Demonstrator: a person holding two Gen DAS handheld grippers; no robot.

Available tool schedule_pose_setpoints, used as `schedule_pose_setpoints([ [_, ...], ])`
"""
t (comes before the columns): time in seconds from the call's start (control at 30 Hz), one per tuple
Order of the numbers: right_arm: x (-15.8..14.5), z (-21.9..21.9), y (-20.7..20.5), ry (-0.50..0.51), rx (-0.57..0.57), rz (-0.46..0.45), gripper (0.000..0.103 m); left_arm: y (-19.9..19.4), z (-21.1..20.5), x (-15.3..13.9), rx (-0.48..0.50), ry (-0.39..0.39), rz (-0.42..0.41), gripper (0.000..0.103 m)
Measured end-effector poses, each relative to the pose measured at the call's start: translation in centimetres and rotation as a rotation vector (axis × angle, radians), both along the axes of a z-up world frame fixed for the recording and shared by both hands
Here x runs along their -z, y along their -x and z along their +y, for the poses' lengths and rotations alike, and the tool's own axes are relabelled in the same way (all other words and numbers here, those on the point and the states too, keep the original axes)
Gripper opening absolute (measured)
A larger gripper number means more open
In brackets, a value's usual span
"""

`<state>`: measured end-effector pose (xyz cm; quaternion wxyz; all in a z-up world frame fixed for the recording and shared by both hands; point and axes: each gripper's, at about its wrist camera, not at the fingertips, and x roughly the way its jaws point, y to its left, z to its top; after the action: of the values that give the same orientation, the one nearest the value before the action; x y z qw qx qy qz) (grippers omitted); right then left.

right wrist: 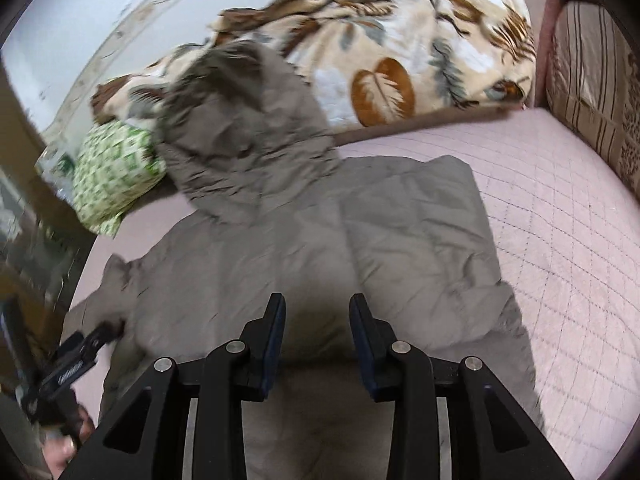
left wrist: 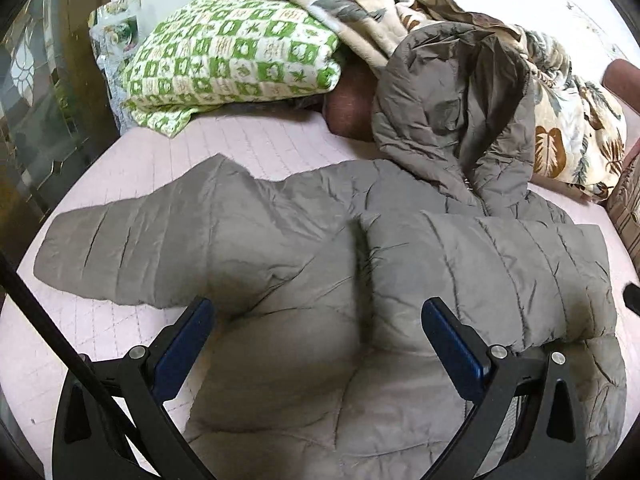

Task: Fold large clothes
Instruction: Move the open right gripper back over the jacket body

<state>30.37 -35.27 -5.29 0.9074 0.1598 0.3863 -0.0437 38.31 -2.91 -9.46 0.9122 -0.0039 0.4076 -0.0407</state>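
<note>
Here the grey puffer jacket is lying spread on the pink quilted bed, hood at the far end against a leaf-print blanket (a green checked quilt is sitting far left). The left gripper is hovering released over its middle, jaws wide and empty. The right gripper is hanging above the near hem, jaws partly apart, grasping nothing.

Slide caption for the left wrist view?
Open left gripper above a grey puffer jacket on a pink bed, one sleeve folded across.
</note>
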Motion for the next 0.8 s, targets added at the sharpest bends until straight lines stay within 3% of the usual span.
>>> schedule_pose_setpoints([
  [0.1,0.7,1.3,1.7,0.031,0.006,-0.048,0.04,-0.6,-0.2,0.7,0.006,0.003,0.018,0.103],
  [0.23,2.4,1.5,0.7,0.103,-0.016,0.0,0.04,-1.3,-1.9,2.2,0.024,-0.058,0.06,0.103],
  [0.37,4.1,0.0,-0.2,0.053,0.005,0.041,0.04,-2.2,-3.5,4.6,0.018,-0.183,0.128,0.103],
  [0.47,5.0,0.0,-0.8,0.054,-0.01,0.066,0.04,-2.4,-3.8,5.1,0.022,-0.198,0.131,0.103],
  [0.53,5.1,0.4,-1.1,0.068,-0.024,0.067,0.04,-2.2,-3.6,4.2,0.018,-0.172,0.098,0.103],
  [0.7,4.6,1.2,-1.1,0.074,-0.051,0.037,0.041,-0.9,-0.8,0.1,-0.009,-0.018,-0.049,0.103],
  [0.8,4.6,1.5,-1.0,0.075,-0.057,0.033,0.042,-1.2,1.6,-0.7,-0.056,0.048,-0.052,0.103],
])
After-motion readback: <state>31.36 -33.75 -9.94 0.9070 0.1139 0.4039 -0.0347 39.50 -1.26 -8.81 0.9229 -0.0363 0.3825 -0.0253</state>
